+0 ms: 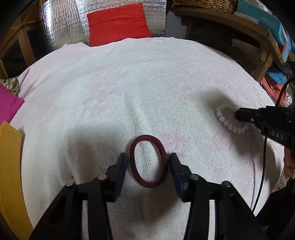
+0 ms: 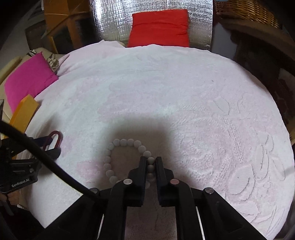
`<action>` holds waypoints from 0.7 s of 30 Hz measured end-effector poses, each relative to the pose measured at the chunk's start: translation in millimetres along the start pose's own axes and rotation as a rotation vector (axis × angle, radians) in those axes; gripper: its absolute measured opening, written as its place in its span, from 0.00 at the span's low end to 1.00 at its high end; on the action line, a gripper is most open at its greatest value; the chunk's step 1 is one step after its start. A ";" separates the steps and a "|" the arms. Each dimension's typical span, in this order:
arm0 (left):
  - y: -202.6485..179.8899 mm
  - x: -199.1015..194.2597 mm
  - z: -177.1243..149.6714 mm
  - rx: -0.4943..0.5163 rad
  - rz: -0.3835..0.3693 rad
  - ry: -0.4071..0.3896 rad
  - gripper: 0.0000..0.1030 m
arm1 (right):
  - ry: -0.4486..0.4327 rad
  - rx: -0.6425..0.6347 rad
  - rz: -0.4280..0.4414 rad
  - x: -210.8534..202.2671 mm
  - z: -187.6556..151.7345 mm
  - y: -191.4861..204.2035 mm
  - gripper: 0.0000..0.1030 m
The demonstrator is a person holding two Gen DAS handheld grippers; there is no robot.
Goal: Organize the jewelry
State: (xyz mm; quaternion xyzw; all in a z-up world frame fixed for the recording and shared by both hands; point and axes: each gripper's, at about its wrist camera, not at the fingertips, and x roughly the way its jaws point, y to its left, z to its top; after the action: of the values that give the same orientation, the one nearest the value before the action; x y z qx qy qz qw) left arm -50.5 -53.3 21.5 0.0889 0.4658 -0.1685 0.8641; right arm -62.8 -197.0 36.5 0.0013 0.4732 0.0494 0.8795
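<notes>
The pale pink towel (image 1: 147, 88) fills the picture, spread wide and flat, and everything here gets placed against it. At the towel's far edge a red cushion (image 1: 118, 24) leans against a silvery quilted panel (image 1: 59, 22). Off the towel's left edge sits a magenta cushion (image 2: 27, 81), and nearer on that same side an orange box (image 1: 9, 166) butts up to the cloth. Beyond the towel's far right corner, a wicker basket (image 2: 247, 11) rests on a wooden shelf.

Now the tools. The left gripper (image 1: 148, 160) is down low over the near middle of the towel, fingers spread apart, one on each side of the dark red hair tie (image 1: 148, 160). The right finger looks to be touching the loop's right side, the left finger stands just clear of it. The tie lies flat on the cloth as a long oval.

Over at the towel's right side, the right gripper (image 2: 149, 162) has its jaws squeezed in tight on the white bead bracelet (image 2: 127, 142). In the right wrist view a short run of beads is pinched between the two pads (image 2: 142, 166), and the rest of the ring curls out to the left, lying on the towel in the gripper's shadow. From the left wrist view, the same black tip (image 1: 239, 115) sits inside the ring of beads (image 1: 224, 118)
</notes>
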 end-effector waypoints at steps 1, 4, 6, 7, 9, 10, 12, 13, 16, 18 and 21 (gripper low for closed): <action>0.5 0.5 0.4 -0.004 -0.002 0.001 0.50 | 0.004 -0.004 0.003 0.1 0.4 1.2 0.12; 2.2 1.7 1.1 -0.019 -0.011 -0.004 0.50 | 0.020 0.007 0.026 1.3 2.3 6.3 0.13; 3.5 1.8 0.8 -0.018 -0.011 -0.007 0.46 | 0.020 -0.003 0.023 3.5 1.6 10.2 0.13; 3.0 1.2 0.9 -0.011 -0.007 -0.011 0.37 | 0.016 -0.015 0.019 3.9 1.4 12.5 0.13; 2.2 -0.1 0.9 -0.003 -0.003 -0.017 0.27 | 0.009 -0.039 0.015 3.6 -0.3 17.5 0.12; 2.2 -1.5 0.8 -0.001 0.001 -0.020 0.21 | 0.004 -0.043 0.014 3.6 0.6 18.8 0.10; 3.1 -3.5 0.6 -0.001 0.011 -0.025 0.15 | -0.013 -0.045 0.023 1.4 1.2 23.8 0.10; 3.7 -4.8 0.7 -0.003 0.019 -0.029 0.14 | -0.021 -0.049 0.023 0.5 1.7 26.5 0.10; 7.1 -11.6 0.3 -0.005 0.037 -0.046 0.11 | -0.047 -0.058 0.030 -3.5 4.0 35.0 0.10; 9.8 -15.1 -0.6 -0.011 0.047 -0.054 0.10 | -0.066 -0.056 0.039 -6.8 6.9 40.8 0.10; 15.8 -21.5 -2.5 -0.023 0.062 -0.064 0.10 | -0.086 -0.050 0.055 -11.1 10.9 47.0 0.10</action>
State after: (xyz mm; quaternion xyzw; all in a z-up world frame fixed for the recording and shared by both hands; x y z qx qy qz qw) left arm -57.5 -33.4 38.1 0.0879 0.4369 -0.1390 0.8844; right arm -63.8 -150.8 54.0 -0.0058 0.4335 0.0854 0.8971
